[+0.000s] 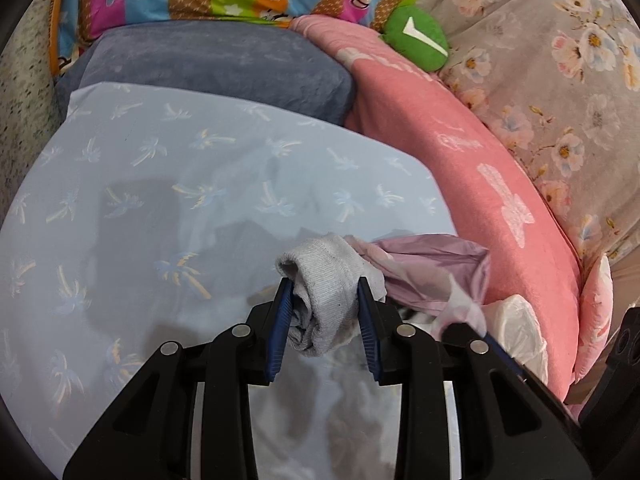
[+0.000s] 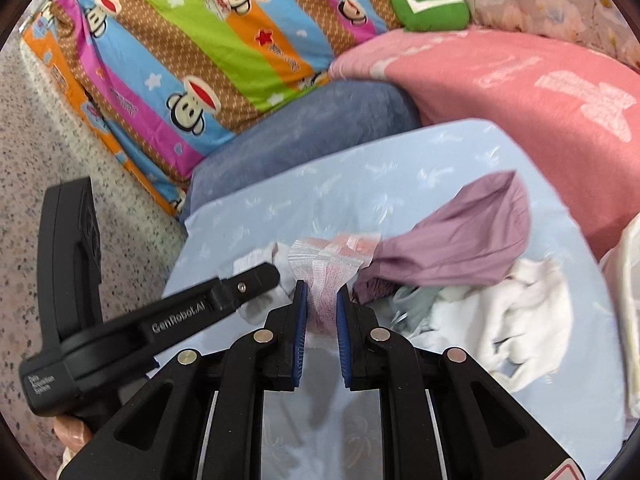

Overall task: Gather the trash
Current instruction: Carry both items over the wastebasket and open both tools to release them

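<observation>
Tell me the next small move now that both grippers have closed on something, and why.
Probably lift both clear of the blue sheet. The left gripper pinches a grey sock, the right gripper a pink mesh wrapper; no bin is visible in either view.

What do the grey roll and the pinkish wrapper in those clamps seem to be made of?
Grey roll: looks like knitted cotton, matte, with fine ribbing and small dark specks, probably a sock. Pinkish wrapper: seems thin translucent plastic or nonwoven film, faintly glossy, with a dotted embossed texture.
</observation>
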{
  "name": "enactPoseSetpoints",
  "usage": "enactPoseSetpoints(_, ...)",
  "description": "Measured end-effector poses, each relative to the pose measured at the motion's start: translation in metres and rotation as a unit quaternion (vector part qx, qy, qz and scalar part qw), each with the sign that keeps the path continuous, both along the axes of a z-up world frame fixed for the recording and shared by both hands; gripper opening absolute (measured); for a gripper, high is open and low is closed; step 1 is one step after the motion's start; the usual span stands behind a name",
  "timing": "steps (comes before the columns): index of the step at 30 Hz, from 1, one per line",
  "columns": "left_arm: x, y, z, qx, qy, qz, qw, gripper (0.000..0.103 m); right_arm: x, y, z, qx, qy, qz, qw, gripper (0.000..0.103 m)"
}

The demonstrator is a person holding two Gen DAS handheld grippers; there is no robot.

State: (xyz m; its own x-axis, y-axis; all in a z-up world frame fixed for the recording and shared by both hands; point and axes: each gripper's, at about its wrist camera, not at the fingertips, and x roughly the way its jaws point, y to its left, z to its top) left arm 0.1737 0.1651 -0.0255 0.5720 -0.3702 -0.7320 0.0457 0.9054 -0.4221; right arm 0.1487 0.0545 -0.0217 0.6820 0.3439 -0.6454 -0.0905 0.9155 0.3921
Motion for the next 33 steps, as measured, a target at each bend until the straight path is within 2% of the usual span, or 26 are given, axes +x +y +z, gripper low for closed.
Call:
enactPoseSetpoints(9, -0.020, -0.049, 0.037, 0.011, -0.046, -0.047, 0.9978, 0.031, -0.037, -0.059, 0.058, 0.004, -0.062, -0.050, 0.997, 0.013)
enactPoseSetpoints(15, -0.030, -0.095, 0.051, 0.020, -0.066, -0.092, 0.9934, 0.031, -0.064, -0.110, 0.081, 0.004, -0.085, -0.090, 0.992, 0.013)
enactPoseSetpoints(24, -0.046, -0.160, 0.056, 0.041, -0.078, -0.156, 0.9838, 0.031, -0.102, -0.186, 0.089, 0.006, -0.099, -0.157, 0.983, 0.013)
enactPoseSetpoints(33, -0.056, -0.213, 0.053, 0.053, -0.074, -0.206, 0.9744, 0.031, -0.126, -0.247, 0.082, 0.010, -0.092, -0.215, 0.972, 0.013)
